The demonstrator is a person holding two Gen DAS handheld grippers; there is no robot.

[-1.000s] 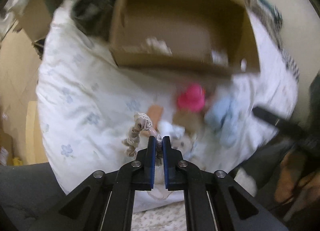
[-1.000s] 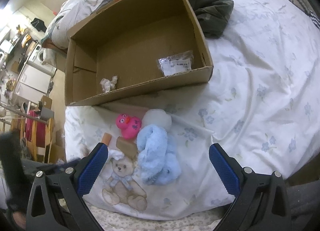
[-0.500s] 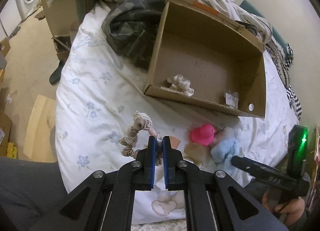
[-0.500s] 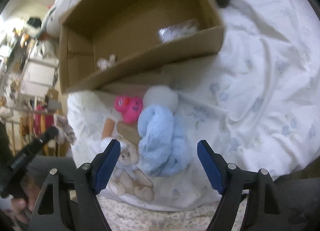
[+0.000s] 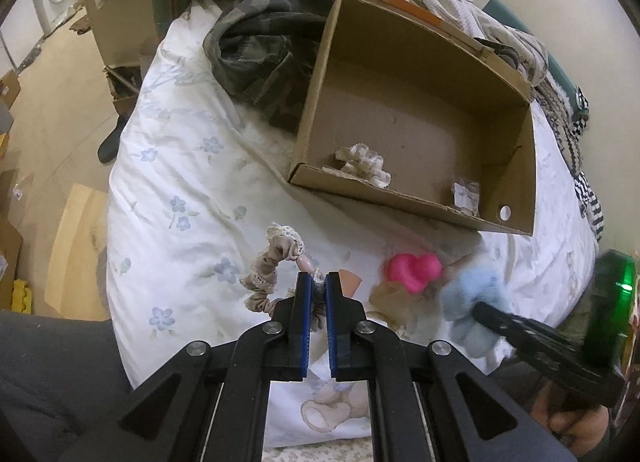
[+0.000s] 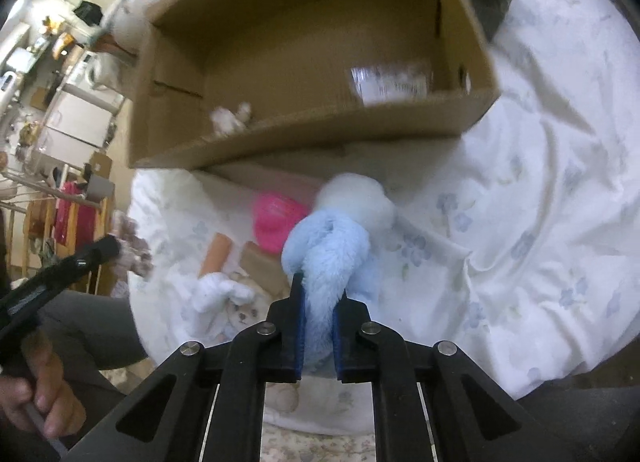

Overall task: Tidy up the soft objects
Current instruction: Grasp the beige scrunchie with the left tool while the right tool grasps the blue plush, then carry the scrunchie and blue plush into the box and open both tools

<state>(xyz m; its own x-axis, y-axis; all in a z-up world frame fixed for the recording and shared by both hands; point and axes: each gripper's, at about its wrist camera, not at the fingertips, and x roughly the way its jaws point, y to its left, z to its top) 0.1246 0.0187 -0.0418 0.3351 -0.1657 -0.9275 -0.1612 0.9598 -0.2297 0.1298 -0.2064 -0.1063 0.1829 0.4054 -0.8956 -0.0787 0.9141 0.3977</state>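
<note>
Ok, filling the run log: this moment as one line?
left gripper: shut on beige lace-trimmed scrunchie | right gripper: shut on fluffy light-blue plush

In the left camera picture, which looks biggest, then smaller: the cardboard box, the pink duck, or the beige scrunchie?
1. cardboard box, biggest by far.
2 and 3. beige scrunchie and pink duck look alike; the scrunchie, held by the left gripper, is nearer, so unsure.

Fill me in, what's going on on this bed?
A person is sorting soft things from the bed into a cardboard box. The left gripper is shut on a beige scrunchie, held above the duvet. The right gripper is shut on a fluffy blue toy. A pink duck lies on the bed; a pale scrunchie is already in the box.
</note>
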